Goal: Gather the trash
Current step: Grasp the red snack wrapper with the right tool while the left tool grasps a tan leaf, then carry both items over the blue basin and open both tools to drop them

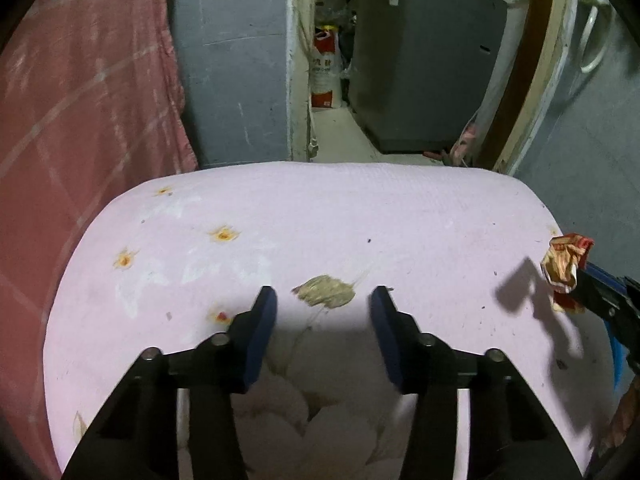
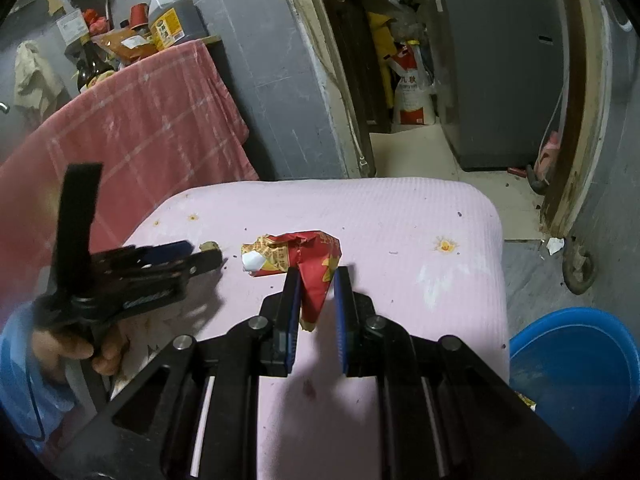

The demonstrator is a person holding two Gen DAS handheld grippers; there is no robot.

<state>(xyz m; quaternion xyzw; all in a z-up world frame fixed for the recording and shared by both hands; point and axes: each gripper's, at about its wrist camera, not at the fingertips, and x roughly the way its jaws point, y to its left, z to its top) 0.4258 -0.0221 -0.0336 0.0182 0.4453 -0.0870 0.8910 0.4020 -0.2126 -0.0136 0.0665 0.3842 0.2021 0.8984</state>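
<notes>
My right gripper [image 2: 316,276] is shut on a crumpled red and yellow wrapper [image 2: 308,260] and holds it above the pink table cover [image 2: 400,216]. The wrapper also shows at the right edge of the left wrist view [image 1: 564,264], pinched by the right gripper's fingers. My left gripper [image 1: 323,300] is open and empty, low over the pink cover [image 1: 360,208], just short of a flat beige scrap [image 1: 326,291]. In the right wrist view the left gripper [image 2: 208,258] is at the left, near that scrap [image 2: 210,246].
A blue bucket [image 2: 576,360] stands on the floor to the right of the table. A pink cloth [image 1: 80,120] hangs at the left, with bottles [image 2: 172,16] on the shelf behind it. A grey appliance [image 1: 424,60] and a sack [image 2: 412,96] stand beyond the doorway.
</notes>
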